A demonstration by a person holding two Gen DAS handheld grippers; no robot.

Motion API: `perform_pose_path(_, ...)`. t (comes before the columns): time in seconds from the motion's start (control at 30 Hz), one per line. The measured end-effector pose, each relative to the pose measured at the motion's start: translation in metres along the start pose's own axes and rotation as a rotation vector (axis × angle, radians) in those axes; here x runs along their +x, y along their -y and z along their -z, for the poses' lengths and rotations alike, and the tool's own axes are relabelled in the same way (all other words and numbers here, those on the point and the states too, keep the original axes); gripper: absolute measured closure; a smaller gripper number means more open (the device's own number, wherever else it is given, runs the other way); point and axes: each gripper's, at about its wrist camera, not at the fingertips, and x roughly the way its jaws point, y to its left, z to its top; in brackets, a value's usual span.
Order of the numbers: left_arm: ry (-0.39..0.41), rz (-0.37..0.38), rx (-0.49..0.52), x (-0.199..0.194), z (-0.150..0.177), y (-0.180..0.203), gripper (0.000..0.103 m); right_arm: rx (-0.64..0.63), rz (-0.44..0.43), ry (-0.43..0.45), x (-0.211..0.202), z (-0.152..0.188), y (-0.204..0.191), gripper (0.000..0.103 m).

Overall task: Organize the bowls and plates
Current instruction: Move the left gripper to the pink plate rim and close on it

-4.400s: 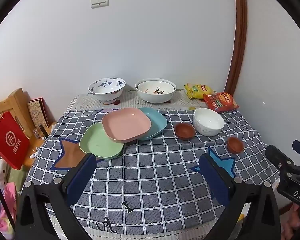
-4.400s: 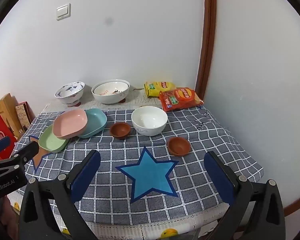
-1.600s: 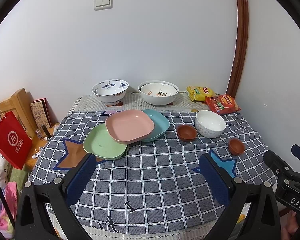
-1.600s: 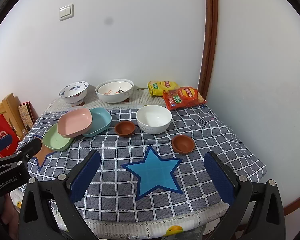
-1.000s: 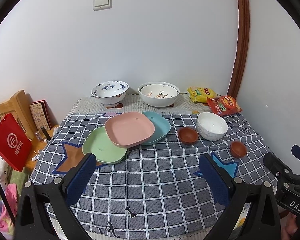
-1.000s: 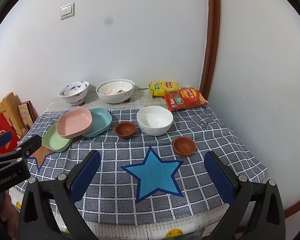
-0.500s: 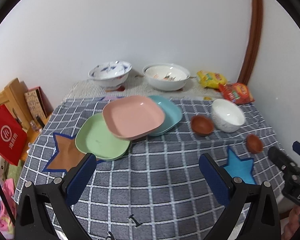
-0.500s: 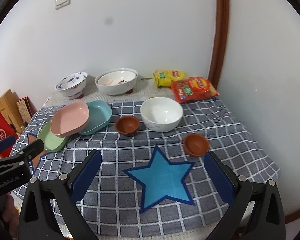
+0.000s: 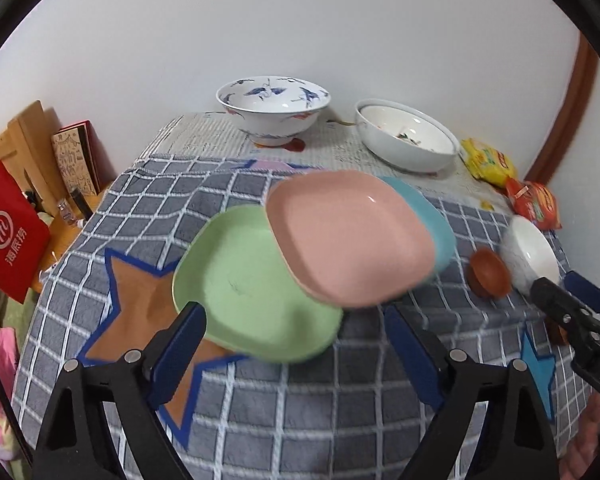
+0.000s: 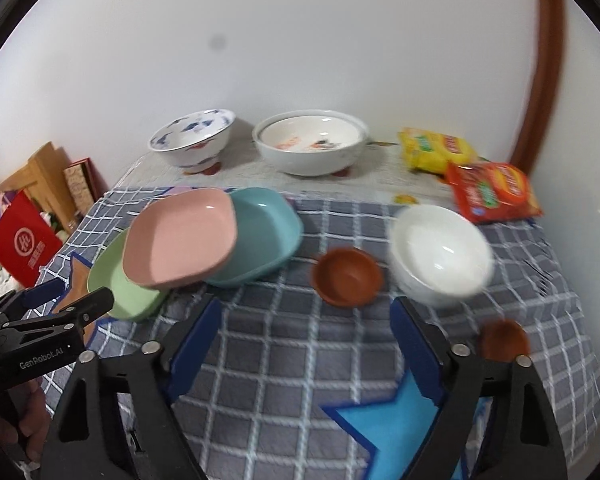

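Three square plates overlap on the checked cloth: a green plate [image 9: 244,280] lowest, a pink plate [image 9: 348,240] on top and a blue plate [image 9: 440,232] behind it. My left gripper [image 9: 296,344] hovers at the green plate's near edge, its jaws closing, the pads clear of it. My right gripper [image 10: 306,344] hangs over the cloth just short of a small brown bowl [image 10: 348,270] and a white bowl [image 10: 440,252]; its jaws are closing on nothing. A second brown bowl [image 10: 504,338] sits by its right finger.
A blue-patterned bowl [image 10: 192,136] and a wide white bowl [image 10: 312,140] stand at the back by the wall. Yellow [image 10: 436,148] and red snack bags [image 10: 492,192] lie at the back right. A red paper bag [image 9: 8,236] and wooden items stand off the table's left edge.
Both grippers have moved forward and down towards the table, so the dishes loom larger. Both pairs of jaws have narrowed a little.
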Motion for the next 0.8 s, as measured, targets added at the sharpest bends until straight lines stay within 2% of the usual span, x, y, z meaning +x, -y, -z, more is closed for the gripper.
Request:
perform_pose_path(0.17, -0.011, 0.022, -0.014, 0.025, -0.020, -0.005, 0.021, 0.009, -0.065, -0.028, 0.036, -0.023, -0.013, 0.034)
perform_pose_path(0.3, -0.043, 0.036, -0.011, 0.049, -0.030, -0.004, 0.034, 0.002, -0.085, -0.040, 0.063, -0.036, -0.022, 0.038)
perform_pose_path(0.4, -0.055, 0.044, -0.014, 0.062, -0.036, -0.003, 0.034, -0.004, -0.095, -0.057, 0.082, -0.042, -0.027, 0.041)
perform_pose_path(0.53, -0.073, 0.051, -0.025, 0.074, -0.040, -0.005, 0.044, -0.015, -0.102, -0.078, 0.103, -0.047, -0.033, 0.047)
perform_pose_path(0.63, -0.086, 0.050, -0.031, 0.082, -0.042, -0.005, 0.048, -0.023, -0.109, -0.092, 0.114, -0.049, -0.037, 0.050)
perform_pose_path(0.8, -0.103, 0.053, -0.038, 0.091, -0.047, -0.004, 0.060, -0.033, -0.097, -0.134, 0.126, -0.042, -0.041, 0.056)
